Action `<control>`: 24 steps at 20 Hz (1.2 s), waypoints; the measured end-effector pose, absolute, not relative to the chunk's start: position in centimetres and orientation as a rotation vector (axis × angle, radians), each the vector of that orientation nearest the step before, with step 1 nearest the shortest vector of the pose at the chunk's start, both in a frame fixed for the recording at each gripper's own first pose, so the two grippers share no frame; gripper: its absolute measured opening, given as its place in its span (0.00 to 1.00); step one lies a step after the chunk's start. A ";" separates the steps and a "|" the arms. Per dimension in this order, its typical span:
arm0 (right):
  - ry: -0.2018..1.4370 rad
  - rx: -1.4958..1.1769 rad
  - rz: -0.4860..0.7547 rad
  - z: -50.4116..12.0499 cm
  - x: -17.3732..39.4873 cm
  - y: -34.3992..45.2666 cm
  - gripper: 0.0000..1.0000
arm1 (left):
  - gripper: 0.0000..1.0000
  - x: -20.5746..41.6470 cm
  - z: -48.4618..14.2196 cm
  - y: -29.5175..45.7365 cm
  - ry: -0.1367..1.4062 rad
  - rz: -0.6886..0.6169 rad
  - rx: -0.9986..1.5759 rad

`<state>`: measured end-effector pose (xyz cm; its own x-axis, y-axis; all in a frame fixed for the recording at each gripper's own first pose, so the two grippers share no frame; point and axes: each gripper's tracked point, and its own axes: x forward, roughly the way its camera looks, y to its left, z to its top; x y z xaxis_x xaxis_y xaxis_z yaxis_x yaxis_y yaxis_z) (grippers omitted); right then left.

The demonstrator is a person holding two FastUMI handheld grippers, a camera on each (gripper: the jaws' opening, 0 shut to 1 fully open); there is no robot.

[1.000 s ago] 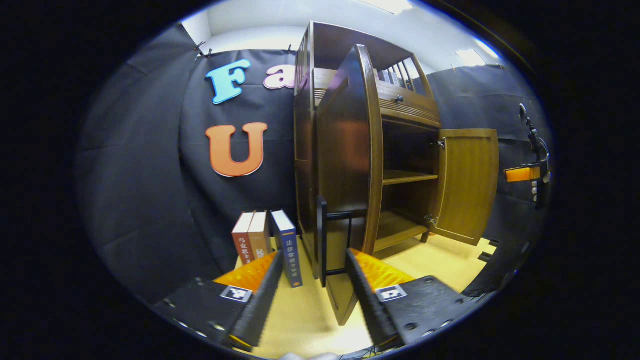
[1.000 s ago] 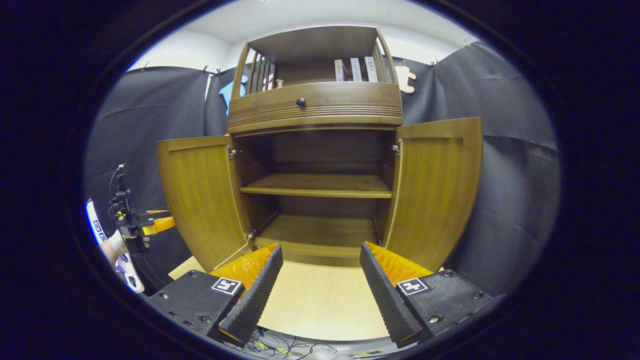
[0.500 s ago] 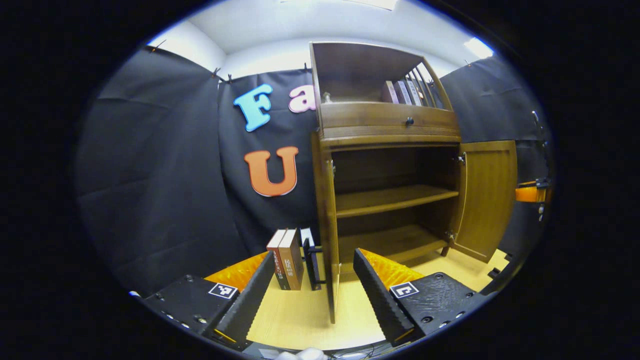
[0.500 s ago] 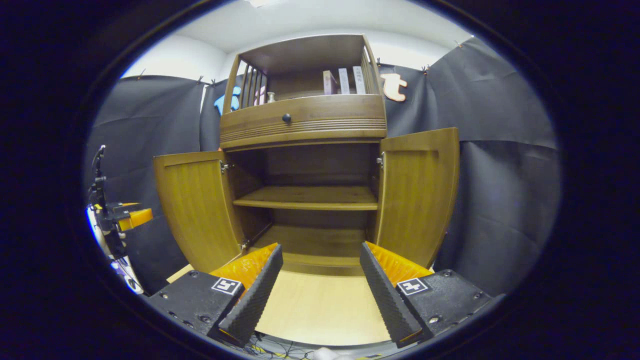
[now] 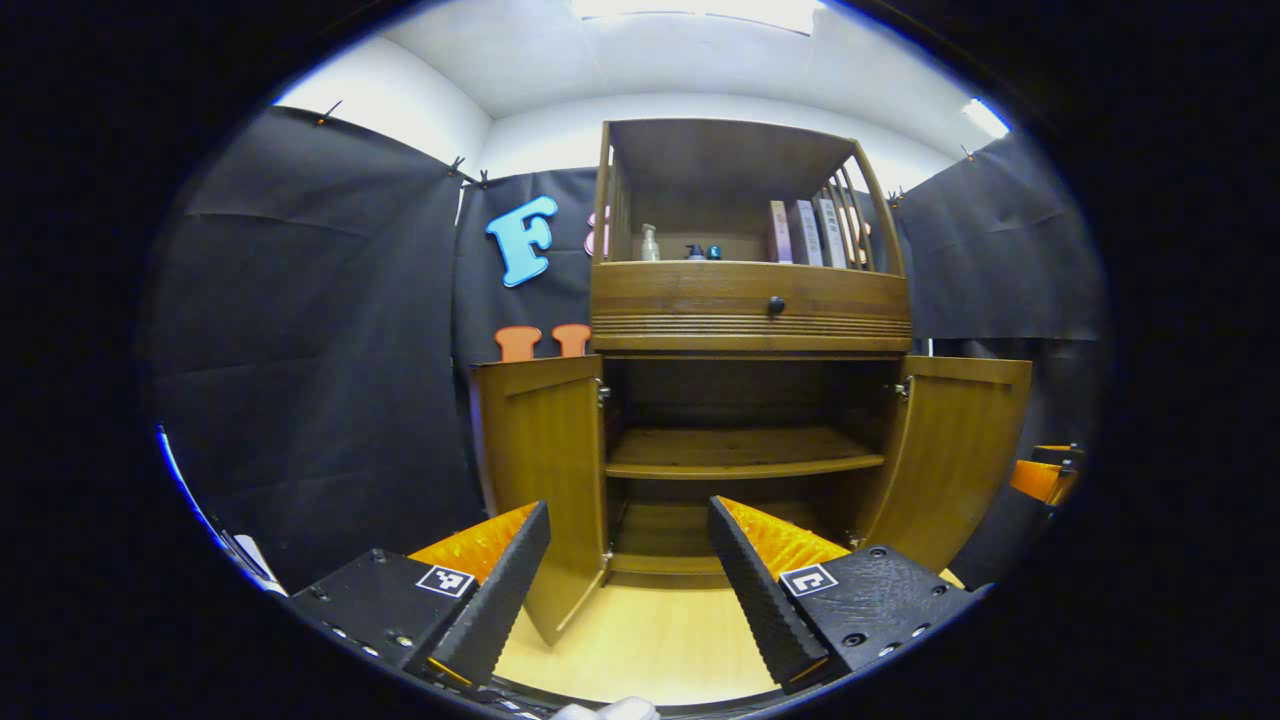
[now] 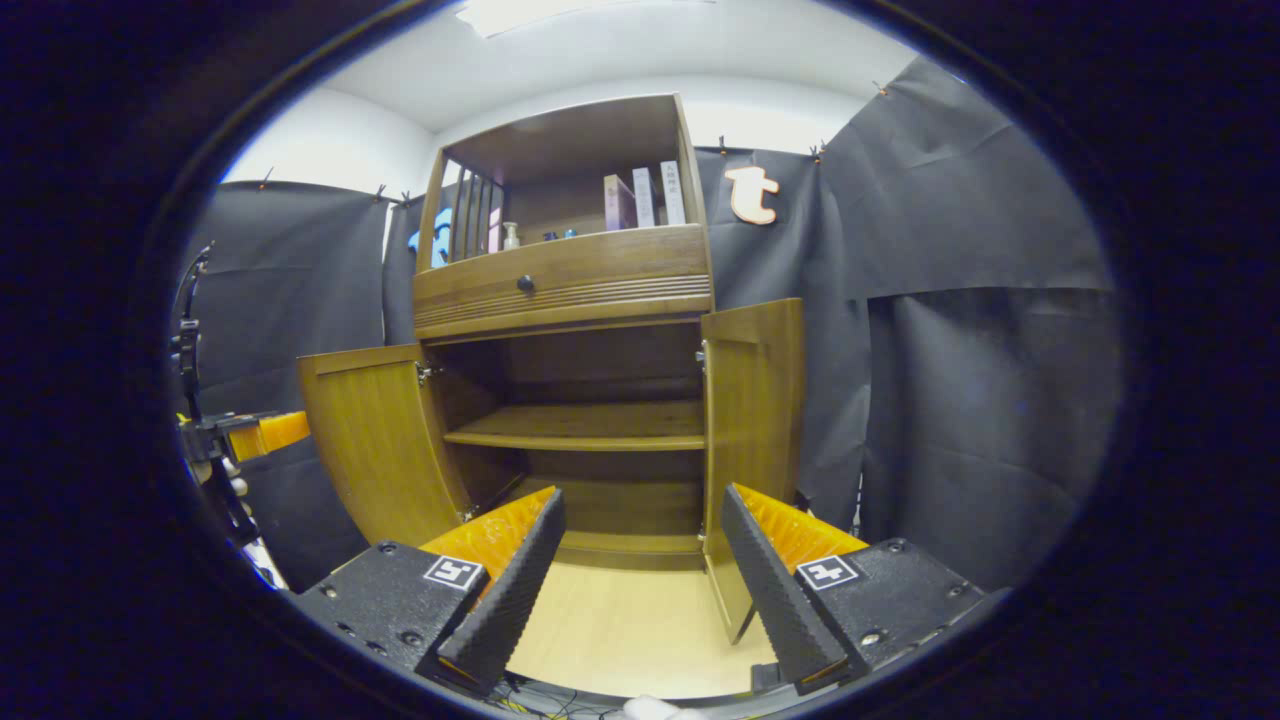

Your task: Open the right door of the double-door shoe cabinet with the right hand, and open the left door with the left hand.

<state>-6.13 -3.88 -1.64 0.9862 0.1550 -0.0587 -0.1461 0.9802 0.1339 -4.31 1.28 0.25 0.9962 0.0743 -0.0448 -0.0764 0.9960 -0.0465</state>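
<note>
The brown wooden shoe cabinet (image 5: pixel 745 310) stands in front of me with both lower doors swung outward. In the left gripper view the left door (image 5: pixel 540 470) and right door (image 5: pixel 960 450) flank the bare inner shelf (image 5: pixel 740 455). My left gripper (image 5: pixel 630 590) is open, apart from the left door, holding nothing. In the right gripper view the cabinet (image 6: pixel 570 285) shows its left door (image 6: pixel 375 440) and right door (image 6: pixel 752 430) open. My right gripper (image 6: pixel 640 590) is open with nothing in it, a short way back from the right door.
Books (image 5: pixel 810 232) and small bottles (image 5: pixel 650 243) stand on the top shelf above a drawer with a dark knob (image 5: pixel 775 305). Light wooden floor (image 5: pixel 640 640) lies before the cabinet. The other gripper (image 6: pixel 255 435) and a hand show at the left of the right gripper view.
My left gripper has backed off from the left door's handle and swung round to face the cabinet front. My right gripper has drawn back and shifted right. Both doors stay open.
</note>
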 end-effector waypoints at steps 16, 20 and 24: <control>0.054 0.104 0.129 -2.6 -6.8 -5.6 0.99 | 0.96 -7.0 -2.8 -5.4 0.045 0.070 0.004; 0.051 0.100 0.125 -2.5 -6.7 -5.2 0.99 | 0.96 -6.8 -2.2 -5.0 0.035 0.066 0.007; 0.048 0.104 0.115 -2.3 -6.6 -5.1 0.99 | 0.96 -6.5 -1.9 -4.8 0.029 0.056 0.010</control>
<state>-6.61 -5.06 -2.33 0.9923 0.1166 -0.0419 -0.1116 0.9881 0.1061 -6.49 -4.83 -1.86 0.9980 0.0560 -0.0285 -0.0557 0.9984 0.0106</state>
